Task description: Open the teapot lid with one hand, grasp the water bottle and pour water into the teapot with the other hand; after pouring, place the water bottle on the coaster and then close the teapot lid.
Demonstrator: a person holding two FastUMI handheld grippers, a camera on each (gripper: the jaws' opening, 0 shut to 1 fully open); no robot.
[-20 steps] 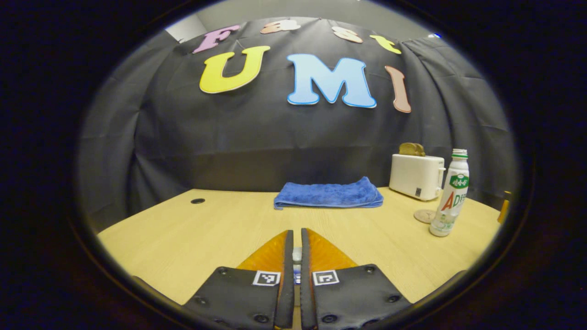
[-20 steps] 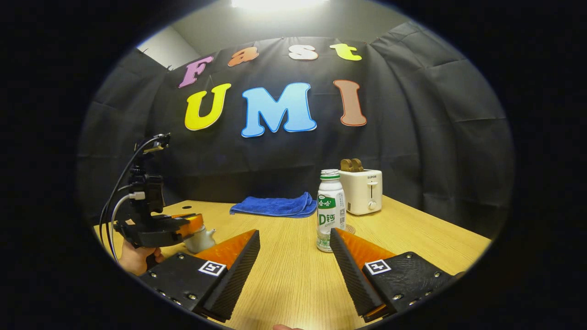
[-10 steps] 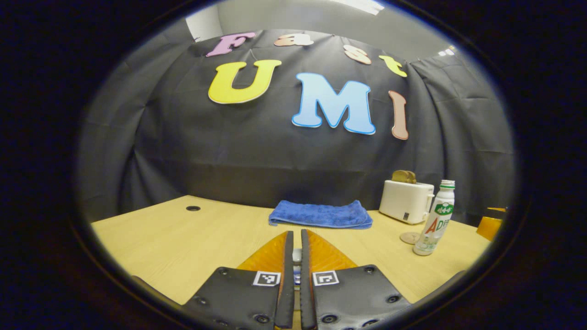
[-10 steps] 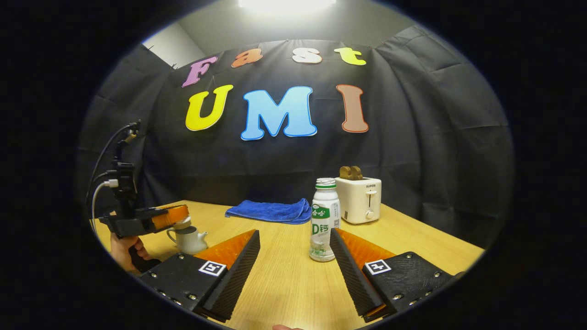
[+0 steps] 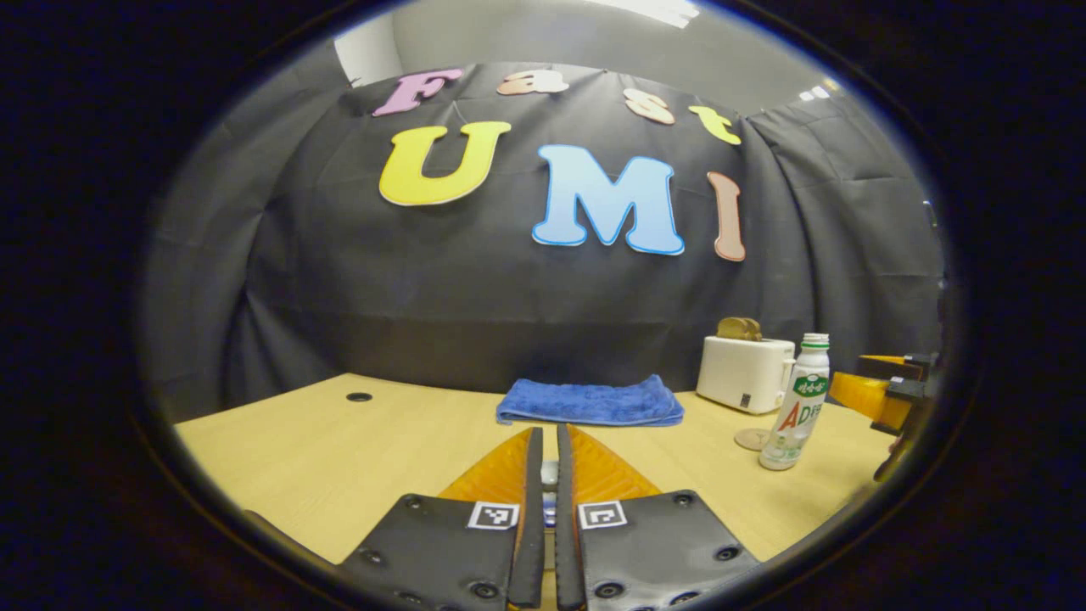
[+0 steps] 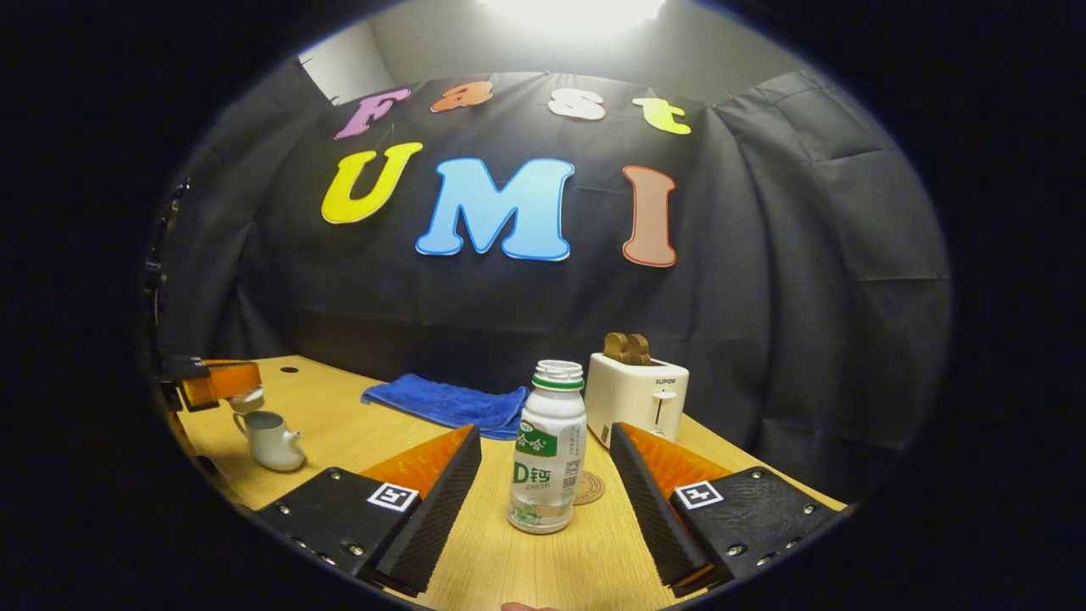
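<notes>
In the right gripper view a white teapot [image 6: 271,439] stands lidless at the table's left. Its lid [image 6: 247,399] hangs just above it, held under my left gripper [image 6: 222,382]. In the left gripper view that gripper [image 5: 549,431] is shut, with a small pale piece of the lid [image 5: 550,472] between its fingers. The water bottle [image 6: 548,459] stands upright on the table, white with a green band. My right gripper [image 6: 543,443] is open, one finger on each side of the bottle and not touching it. A round coaster [image 6: 588,489] lies just behind the bottle.
A white toaster [image 6: 636,395] with bread in it stands at the back right. A folded blue towel [image 6: 445,401] lies at the back middle. The left gripper view has the bottle [image 5: 796,406], coaster [image 5: 751,439] and right gripper [image 5: 882,395] at its right.
The left gripper has lifted the lid off the teapot and holds it a little above. The right gripper has moved in on the bottle, which now stands between its open fingers.
</notes>
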